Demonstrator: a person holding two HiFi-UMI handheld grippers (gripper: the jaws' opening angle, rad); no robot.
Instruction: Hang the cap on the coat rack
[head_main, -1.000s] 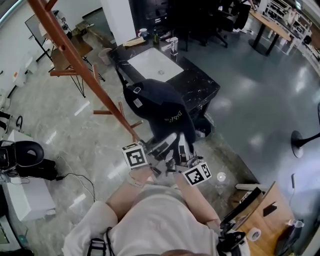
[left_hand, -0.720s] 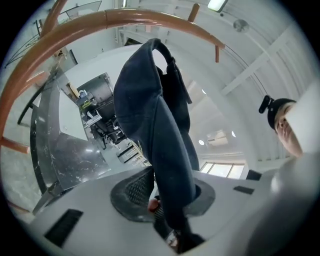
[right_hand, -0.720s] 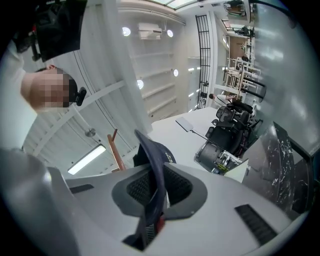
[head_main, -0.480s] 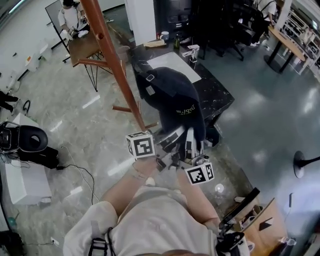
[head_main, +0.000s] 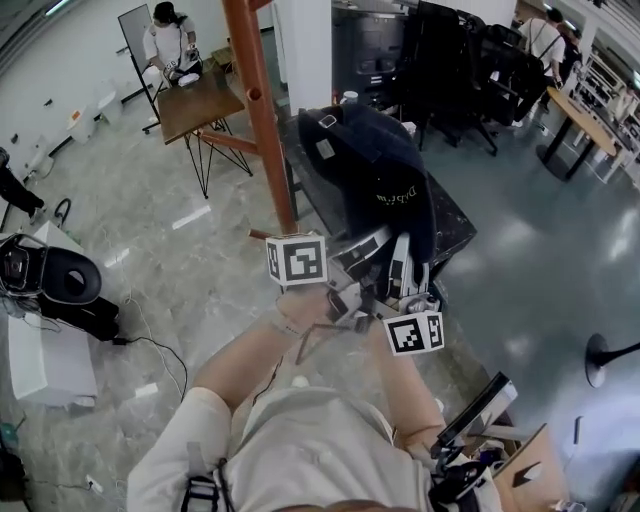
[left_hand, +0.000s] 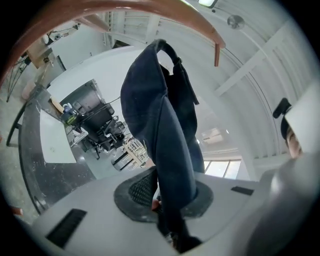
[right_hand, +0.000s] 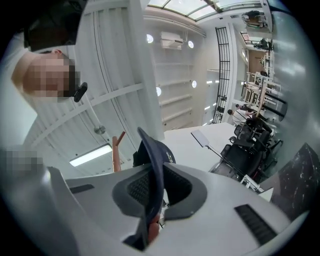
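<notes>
The dark navy cap is held up in the air between both grippers, just right of the brown wooden coat rack pole. My left gripper has just been closing and is shut on the cap's edge, with the fabric pinched between its pads. My right gripper is shut on the brim, which stands edge-on between its pads. A rack arm curves overhead in the left gripper view, with a peg hanging from it. Another peg shows behind the cap.
A black marble table stands below the cap. Behind the rack is a wooden table with a person seated at it. Black chairs crowd the back right. A white cabinet and a black seat stand at the left.
Both grippers have risen with the cap, lifting it off the black table and closer to the rack pole. The head view has tilted upward.
</notes>
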